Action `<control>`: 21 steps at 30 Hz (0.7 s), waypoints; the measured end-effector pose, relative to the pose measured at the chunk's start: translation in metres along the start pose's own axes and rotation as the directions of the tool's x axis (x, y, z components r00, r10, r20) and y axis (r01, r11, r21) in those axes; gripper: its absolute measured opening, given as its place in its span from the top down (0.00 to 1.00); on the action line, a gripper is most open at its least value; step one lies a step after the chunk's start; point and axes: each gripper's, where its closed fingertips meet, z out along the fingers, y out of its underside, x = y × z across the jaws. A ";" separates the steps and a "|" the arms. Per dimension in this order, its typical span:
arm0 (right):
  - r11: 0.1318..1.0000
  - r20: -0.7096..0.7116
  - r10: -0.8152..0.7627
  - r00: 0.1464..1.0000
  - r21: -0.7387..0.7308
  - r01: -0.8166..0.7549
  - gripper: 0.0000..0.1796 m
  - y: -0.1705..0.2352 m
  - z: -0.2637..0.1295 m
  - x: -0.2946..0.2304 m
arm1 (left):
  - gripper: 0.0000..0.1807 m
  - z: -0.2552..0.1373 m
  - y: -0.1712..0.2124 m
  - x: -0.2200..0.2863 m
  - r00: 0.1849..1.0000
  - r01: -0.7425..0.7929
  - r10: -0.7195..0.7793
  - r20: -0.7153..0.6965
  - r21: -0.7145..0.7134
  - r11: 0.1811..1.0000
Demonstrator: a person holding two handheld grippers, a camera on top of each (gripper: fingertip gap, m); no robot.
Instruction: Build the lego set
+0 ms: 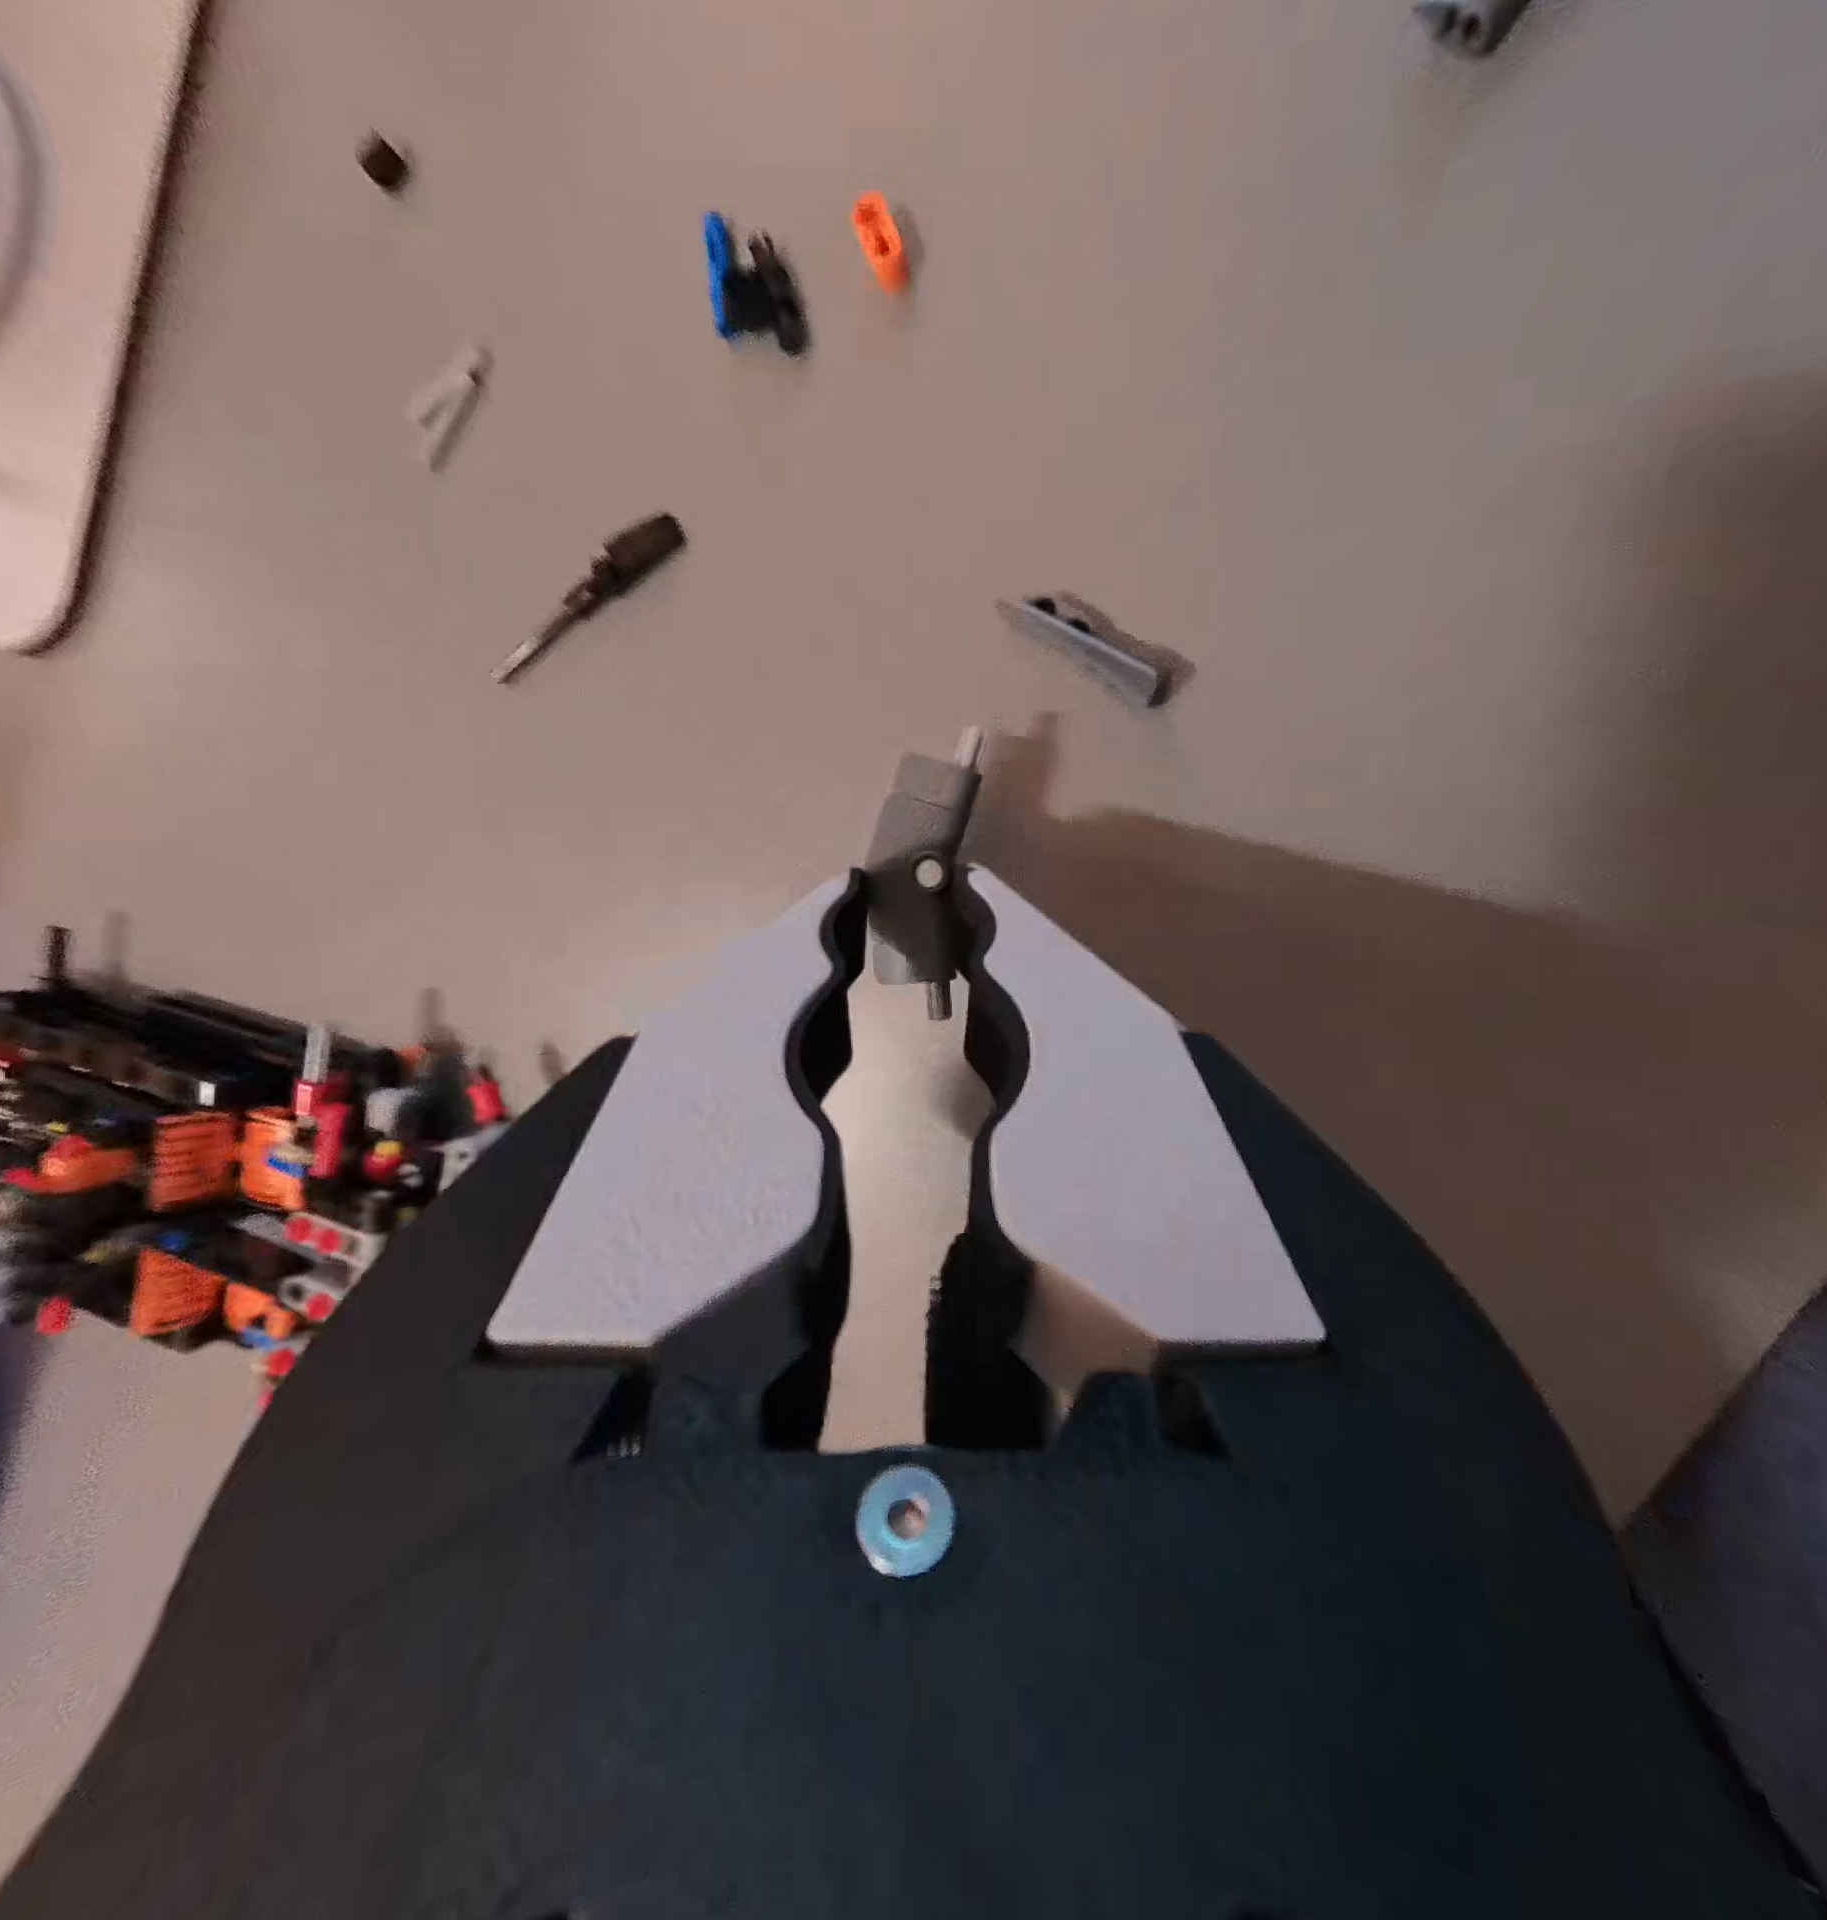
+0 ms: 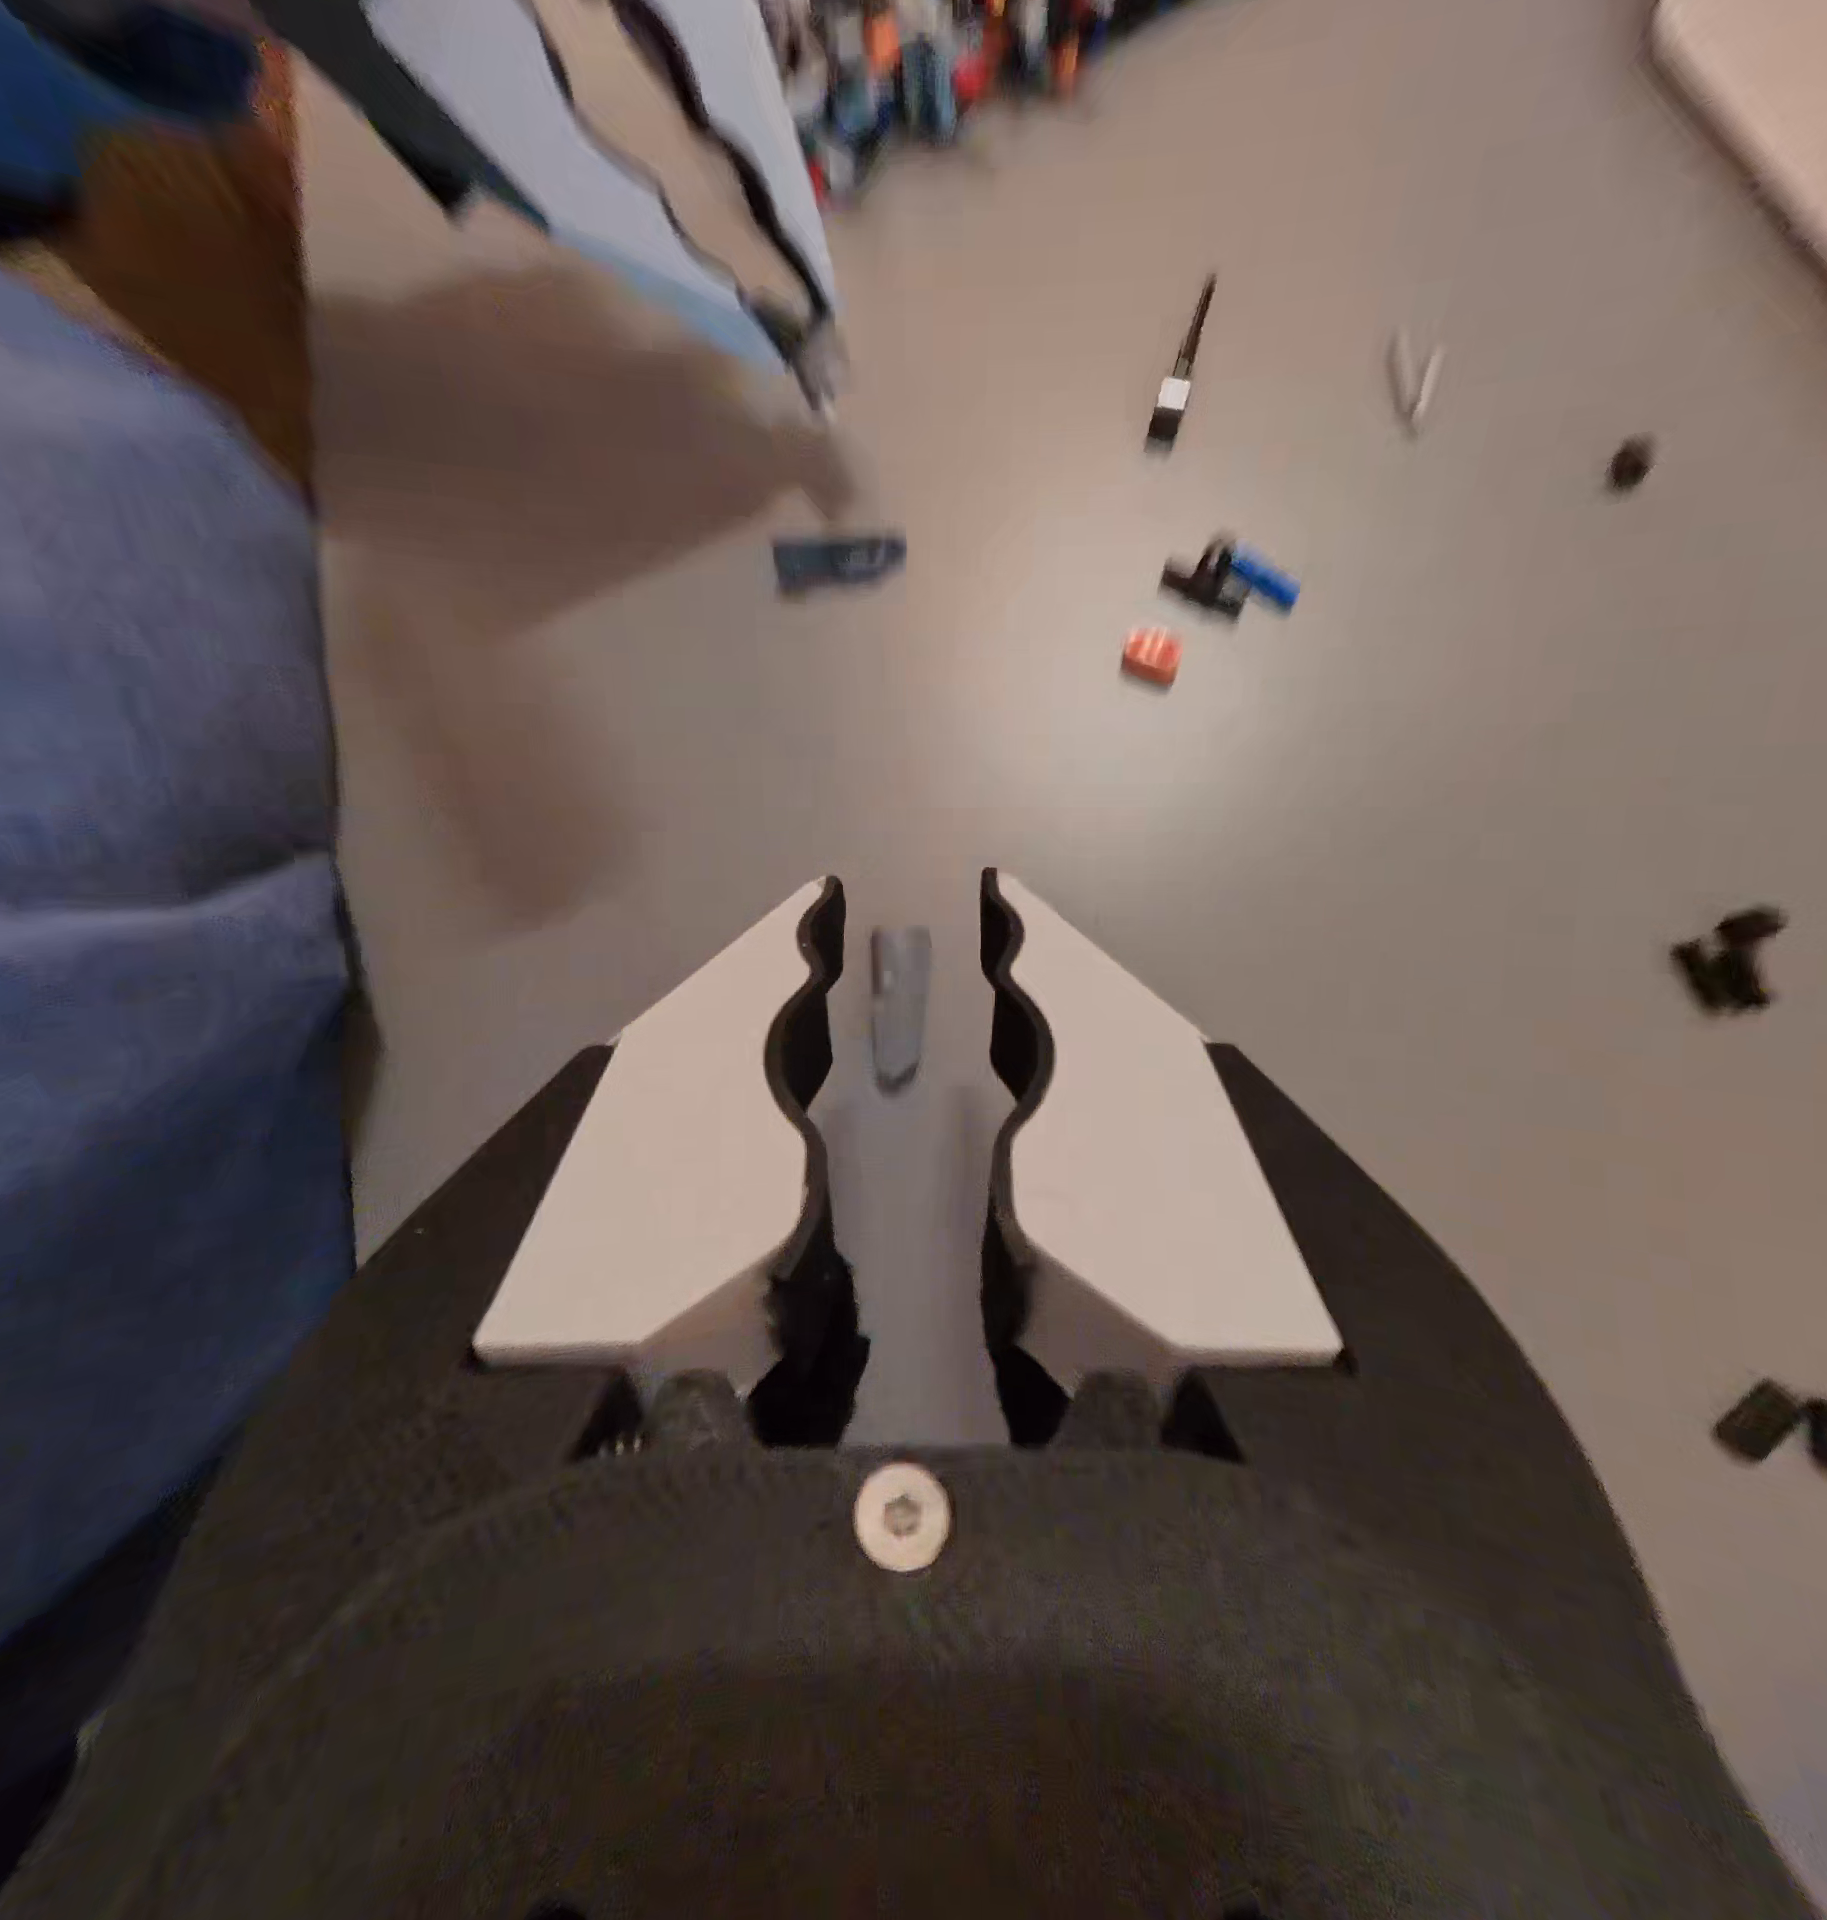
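While the left gripper [image 1: 914, 883] is clamped on a small grey connector piece [image 1: 919, 883] with pale pins poking out of both ends, the right gripper [image 2: 909, 883] is just hanging loose with its jaws apart and nothing between them. Under that gap, a little grey piece [image 2: 898, 1003] lies on the beige table [image 2: 1304, 1039], not touching either finger.

No bins or trays anywhere, so all the parts are scattered straight on the table. In the left wrist view, the half-built black and orange model [image 1: 192, 1164] sits off to the left, pretty blurry. Ahead of the gripper there's a grey beam [image 1: 1091, 649], a dark axle with a thicker end [image 1: 592, 592], a pale grey V-shaped bit [image 1: 450, 400], a blue piece [image 1: 720, 275] stuck against a black one, an orange piece [image 1: 881, 241], and a small dark round bushing [image 1: 383, 159]. A pinkish mat with a dark edge [image 1: 78, 416] takes up the top left corner.

From the right wrist view, the other gripper shows up at the top, blurred, and a couple more black pieces [image 2: 1724, 961] sit off to the right, well apart from the rest. A blue sleeve [image 2: 130, 779] fills the left edge.

Too much blur to make out any labels or print on anything.
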 end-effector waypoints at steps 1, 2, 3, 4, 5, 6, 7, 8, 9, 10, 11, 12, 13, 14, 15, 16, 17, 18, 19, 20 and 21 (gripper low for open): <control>0.999 -0.011 0.001 1.000 -0.047 -0.002 0.86 0.013 0.005 -0.001 | 0.93 0.002 0.002 0.002 1.000 0.016 -0.016 -0.001 -0.001 1.000; 0.997 -0.020 0.012 1.000 -0.074 -0.014 0.85 0.024 0.009 -0.002 | 0.93 0.003 0.003 0.004 1.000 0.023 -0.023 -0.005 0.000 1.000; 0.995 -0.012 0.025 1.000 -0.093 -0.026 0.84 0.032 0.013 -0.005 | 0.93 0.005 0.004 0.008 0.999 0.030 -0.030 -0.024 -0.007 1.000; 0.995 -0.023 0.028 0.999 -0.098 -0.030 0.84 0.036 0.015 -0.005 | 0.93 0.006 0.005 0.011 0.999 0.037 -0.037 -0.034 -0.015 0.999; 0.995 -0.046 0.018 0.999 -0.094 -0.023 0.85 0.037 0.016 -0.004 | 0.93 0.008 0.005 0.013 0.998 0.040 -0.041 -0.038 -0.017 0.999; 0.994 -0.050 0.011 0.999 -0.106 -0.017 0.86 0.040 0.018 -0.004 | 0.93 0.010 0.006 0.015 0.998 0.042 -0.043 -0.047 -0.023 0.999; 0.993 -0.052 0.011 0.999 -0.120 -0.017 0.87 0.042 0.021 -0.004 | 0.93 0.012 0.007 0.018 0.997 0.045 -0.046 -0.059 -0.029 0.999; 0.991 -0.051 0.013 0.999 -0.134 -0.020 0.88 0.045 0.024 -0.004 | 0.93 0.013 0.007 0.019 0.997 0.050 -0.052 -0.060 -0.029 0.998; 0.989 -0.038 0.014 0.999 -0.149 -0.019 0.89 0.048 0.028 -0.006 | 0.93 0.013 0.006 0.020 0.996 0.057 -0.059 -0.065 -0.020 0.998; 0.989 -0.041 0.011 0.999 -0.147 -0.017 0.91 0.048 0.030 -0.006 | 0.93 0.013 0.006 0.021 0.995 0.066 -0.067 -0.073 -0.014 0.998; 0.989 -0.044 0.009 0.999 -0.145 -0.015 0.91 0.047 0.032 -0.005 | 0.93 0.013 0.005 0.021 0.995 0.075 -0.075 -0.065 -0.003 0.997; 0.990 -0.041 0.006 0.999 -0.141 -0.011 0.92 0.046 0.033 -0.005 | 0.93 0.012 0.005 0.020 0.995 0.082 -0.082 -0.062 0.005 0.997; 0.990 -0.033 0.002 0.999 -0.138 -0.007 0.92 0.044 0.034 -0.005 | 0.93 0.013 0.006 0.021 0.994 0.088 -0.088 -0.064 0.009 0.996; 0.992 -0.019 0.000 1.000 -0.129 -0.002 0.93 0.042 0.036 -0.007 | 0.93 0.012 0.006 0.021 0.994 0.092 -0.090 -0.059 0.029 0.995; 0.993 -0.001 -0.006 1.000 -0.116 0.005 0.94 0.039 0.039 -0.009 | 0.93 0.012 0.006 0.023 0.993 0.095 -0.092 -0.070 0.041 0.995; 0.995 0.018 -0.011 1.000 -0.103 0.012 0.94 0.035 0.043 -0.012 | 0.93 0.011 0.007 0.026 0.992 0.095 -0.091 -0.085 0.042 0.995; 0.995 0.033 -0.021 0.999 -0.096 0.024 0.94 0.032 0.046 -0.016 | 0.93 0.010 0.008 0.027 0.992 0.096 -0.092 -0.083 0.043 0.994; 0.996 0.053 -0.034 0.998 -0.083 0.039 0.94 0.027 0.050 -0.020 | 0.93 0.009 0.009 0.029 0.992 0.091 -0.087 -0.086 0.041 0.995; 0.996 0.077 -0.045 0.996 -0.070 0.050 0.94 0.022 0.054 -0.026 | 0.93 0.007 0.011 0.032 0.993 0.078 -0.074 -0.096 0.040 0.996; 0.995 0.103 -0.065 0.993 -0.067 0.072 0.94 0.017 0.059 -0.033 | 0.93 0.005 0.013 0.035 0.993 0.065 -0.062 -0.097 0.036 0.997; 0.993 0.112 -0.094 0.989 -0.065 0.101 0.94 0.013 0.064 -0.038 | 0.93 0.003 0.014 0.039 0.993 0.055 -0.051 -0.105 0.032 0.998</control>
